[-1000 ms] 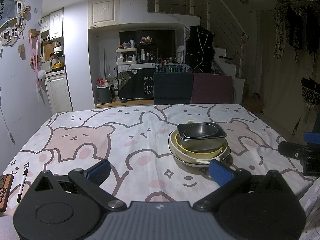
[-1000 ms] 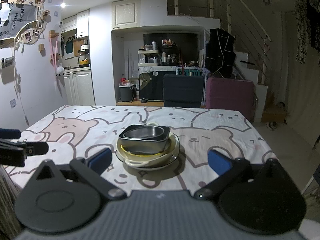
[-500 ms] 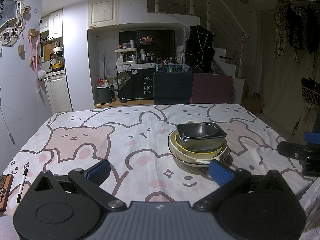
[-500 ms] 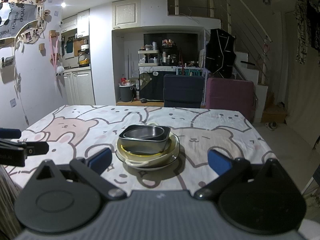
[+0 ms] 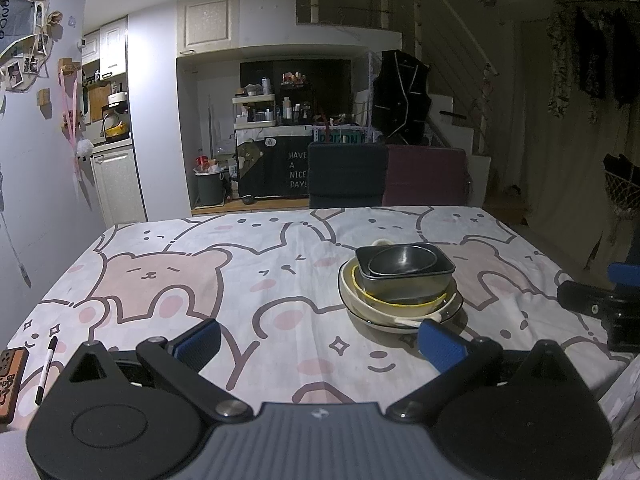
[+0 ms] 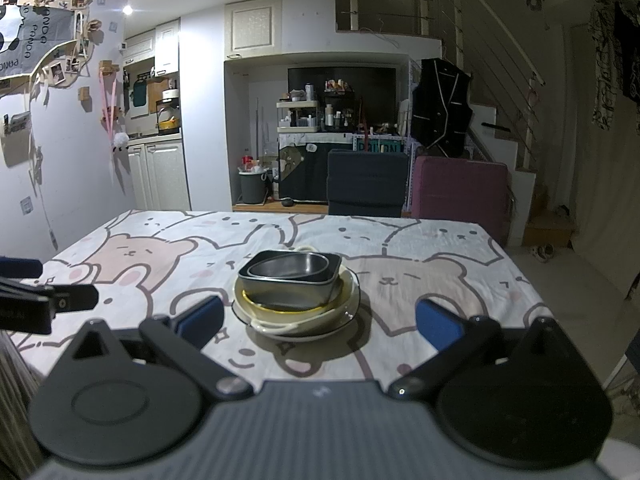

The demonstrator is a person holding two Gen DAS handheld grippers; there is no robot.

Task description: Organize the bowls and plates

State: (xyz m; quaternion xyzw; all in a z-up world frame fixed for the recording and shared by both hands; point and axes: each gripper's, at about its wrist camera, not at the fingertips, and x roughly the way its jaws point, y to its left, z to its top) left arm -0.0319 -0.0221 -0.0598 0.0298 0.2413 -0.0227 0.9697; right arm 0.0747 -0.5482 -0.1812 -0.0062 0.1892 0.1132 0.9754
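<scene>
One stack of dishes stands on the bear-print tablecloth (image 5: 168, 280). A small round metal bowl (image 5: 400, 262) sits inside a square dark metal bowl (image 5: 408, 286), which rests in a yellow-rimmed bowl (image 5: 362, 290), a cream bowl and a dark-rimmed plate (image 5: 456, 308) at the bottom. The same stack (image 6: 294, 292) shows in the right wrist view. My left gripper (image 5: 318, 344) is open and empty, near the front edge, left of the stack. My right gripper (image 6: 318, 318) is open and empty, just in front of the stack.
A black pen (image 5: 46, 364) and a brown phone-like object (image 5: 10, 376) lie at the table's front left corner. Two chairs, one dark (image 5: 346, 180) and one maroon (image 5: 426, 178), stand at the far edge. The floor drops away past the right edge.
</scene>
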